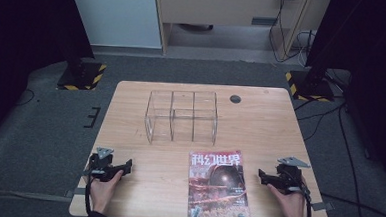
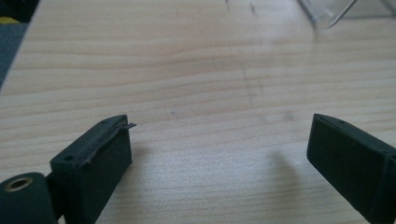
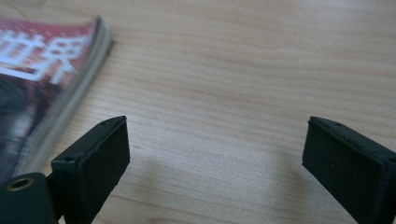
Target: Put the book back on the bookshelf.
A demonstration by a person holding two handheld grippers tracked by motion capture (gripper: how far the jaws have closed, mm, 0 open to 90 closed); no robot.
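A magazine [image 1: 219, 186] with a red cover and white characters lies flat at the table's front edge, a little right of centre. Its thick edge shows at the left of the right gripper view [image 3: 70, 93]. A clear plastic organiser [image 1: 181, 117] with several compartments stands empty at mid-table; one corner [image 2: 327, 14] appears in the left gripper view. My left gripper [image 1: 126, 166] rests on the wood at the front left, open, with bare table between its jaws [image 2: 219, 140]. My right gripper [image 1: 261, 175] rests just right of the magazine, open and holding nothing [image 3: 215, 140].
The wooden table [image 1: 260, 122] has a round dark cable hole [image 1: 235, 98] at the back right. Black stands with yellow-striped bases [image 1: 82, 75] flank the table on the grey carpet. Cables trail on the floor at the right.
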